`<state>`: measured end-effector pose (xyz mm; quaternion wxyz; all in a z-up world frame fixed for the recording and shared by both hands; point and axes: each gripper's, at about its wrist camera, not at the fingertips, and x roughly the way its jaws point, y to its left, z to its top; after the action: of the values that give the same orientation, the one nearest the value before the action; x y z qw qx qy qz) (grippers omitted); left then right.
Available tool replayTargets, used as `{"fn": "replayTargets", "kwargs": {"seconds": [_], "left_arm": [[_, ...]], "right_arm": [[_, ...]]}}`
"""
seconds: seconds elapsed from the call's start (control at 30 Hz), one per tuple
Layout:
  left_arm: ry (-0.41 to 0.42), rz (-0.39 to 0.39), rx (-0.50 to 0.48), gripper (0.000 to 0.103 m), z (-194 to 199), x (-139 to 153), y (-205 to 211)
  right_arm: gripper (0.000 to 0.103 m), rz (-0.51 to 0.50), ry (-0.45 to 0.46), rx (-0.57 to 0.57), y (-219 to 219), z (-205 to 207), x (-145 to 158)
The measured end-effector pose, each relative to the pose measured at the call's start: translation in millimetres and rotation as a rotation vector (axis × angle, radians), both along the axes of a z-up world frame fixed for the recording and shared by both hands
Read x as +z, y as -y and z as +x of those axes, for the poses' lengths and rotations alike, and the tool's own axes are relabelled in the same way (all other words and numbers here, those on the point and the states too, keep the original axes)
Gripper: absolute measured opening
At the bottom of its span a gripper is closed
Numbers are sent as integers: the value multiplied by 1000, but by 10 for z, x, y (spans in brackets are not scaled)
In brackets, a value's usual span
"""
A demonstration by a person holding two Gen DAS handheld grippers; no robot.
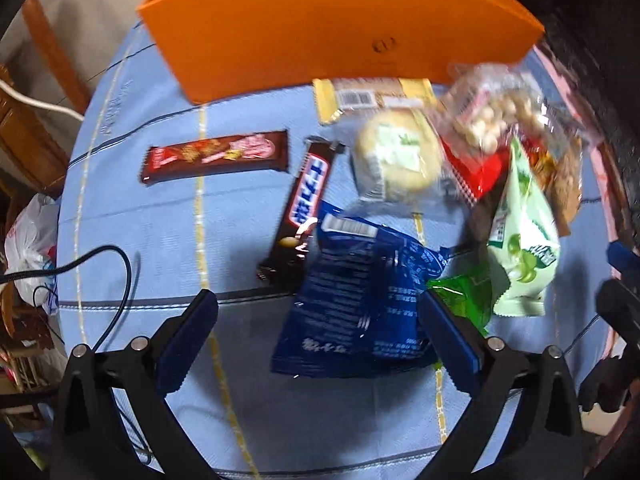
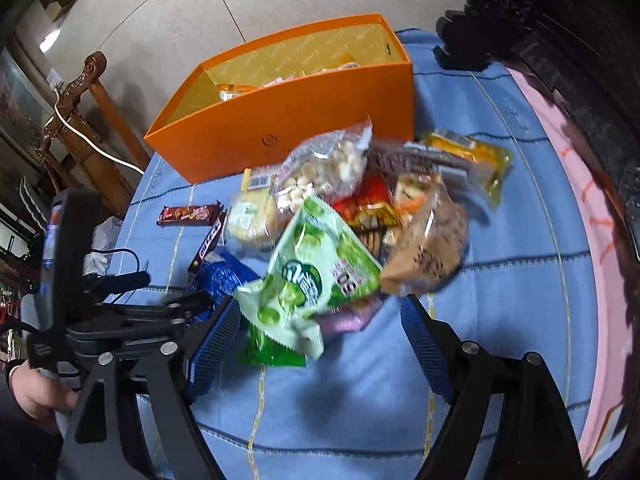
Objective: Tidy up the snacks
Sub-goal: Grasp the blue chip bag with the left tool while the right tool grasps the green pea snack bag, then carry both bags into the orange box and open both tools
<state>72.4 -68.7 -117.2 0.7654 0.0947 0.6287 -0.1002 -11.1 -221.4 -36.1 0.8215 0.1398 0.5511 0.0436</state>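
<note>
A heap of snack packets lies on the blue tablecloth (image 1: pixel 140 240) in front of an orange box (image 1: pixel 320 32) (image 2: pixel 320 120) that holds several snacks. My left gripper (image 1: pixel 320 336) is open and points down, its fingers on either side of a dark blue packet (image 1: pixel 352 292) without pressing it. My right gripper (image 2: pixel 320 344) is open just short of a light green packet (image 2: pixel 312 280) (image 1: pixel 524 240) lying on top of the heap. A dark green packet (image 2: pixel 272 352) pokes out from under it.
Left of the heap lie a brown chocolate bar (image 1: pixel 216 156) and a dark candy bar (image 1: pixel 304 208). A wrapped bun (image 1: pixel 396 160), a nut bag (image 2: pixel 324 168), a red packet (image 2: pixel 368 208), a brown bread packet (image 2: pixel 432 248) and a yellow packet (image 2: pixel 468 160) form the heap. A black cable (image 1: pixel 116 256) crosses the left edge.
</note>
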Motion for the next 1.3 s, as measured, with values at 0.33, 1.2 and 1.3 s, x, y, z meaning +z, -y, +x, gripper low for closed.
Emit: {"fn": "replayTargets", "kwargs": {"seconds": [0.33,1.2,1.3], "left_arm": [[-44,-74,-69,57,-8,-225,139],[77,-157,105,49,-413,459,-850],[69,-161,119,49,-413,438,-897]], "right_arm": [[83,6,-53,-23,47,-180,-97],[43,-26,-199,-57,-451,676,-586],[37,-27,-172,-19,-488,617,-499]]}}
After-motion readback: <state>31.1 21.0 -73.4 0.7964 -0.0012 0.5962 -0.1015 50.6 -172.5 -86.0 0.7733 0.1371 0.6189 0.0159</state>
